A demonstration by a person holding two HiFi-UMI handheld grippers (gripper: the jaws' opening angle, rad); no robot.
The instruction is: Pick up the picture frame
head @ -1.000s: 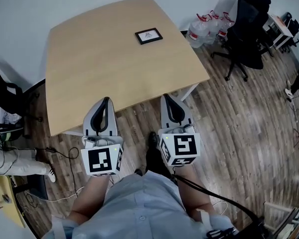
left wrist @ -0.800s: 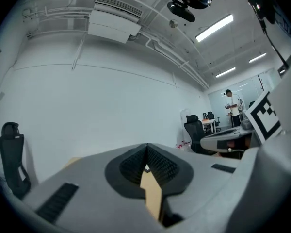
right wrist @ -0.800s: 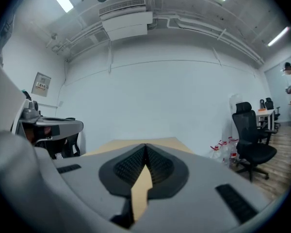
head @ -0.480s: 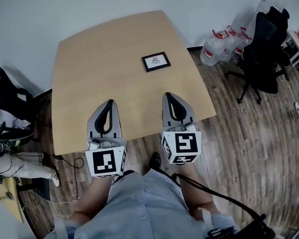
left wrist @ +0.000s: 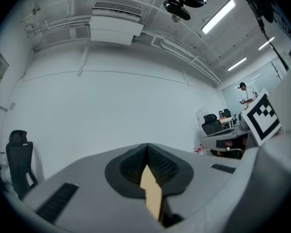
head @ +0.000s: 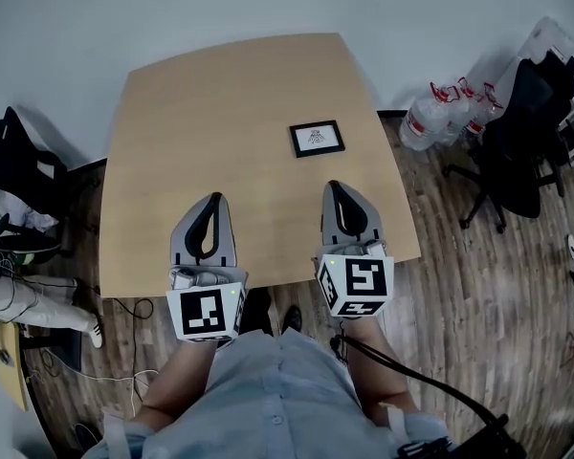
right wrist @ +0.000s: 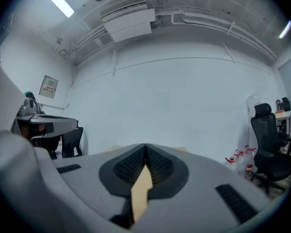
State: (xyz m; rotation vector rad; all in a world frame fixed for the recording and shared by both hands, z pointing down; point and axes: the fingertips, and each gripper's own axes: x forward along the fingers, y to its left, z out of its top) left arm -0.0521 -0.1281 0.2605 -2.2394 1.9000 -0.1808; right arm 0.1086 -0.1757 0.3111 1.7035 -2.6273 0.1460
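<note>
Picture frame (head: 317,139): lies flat on the counter (head: 220,103), on its right half, about midway between the near and far edges. It is a small dark-bordered frame with a white insert. Nothing touches it.

Left gripper (head: 210,199): held level above the counter's near edge, left of centre. In the left gripper view its fingers (left wrist: 128,165) meet at the tips, with only a thin sliver of the counter's tan surface showing through the gap lower down. Nothing is held.

Right gripper (head: 337,187): held level above the counter's near edge, on the right half, apart from the frame. In the right gripper view its fingers (right wrist: 160,166) are likewise pressed together at the tips. Nothing is held.

Surroundings: a black office chair (head: 521,132) stands on the wood floor (head: 478,285) off the counter's right side. Clear water bottles (head: 440,113) sit just off the counter's far right corner. A second dark chair (head: 19,165) stands off the counter's left side.
</note>
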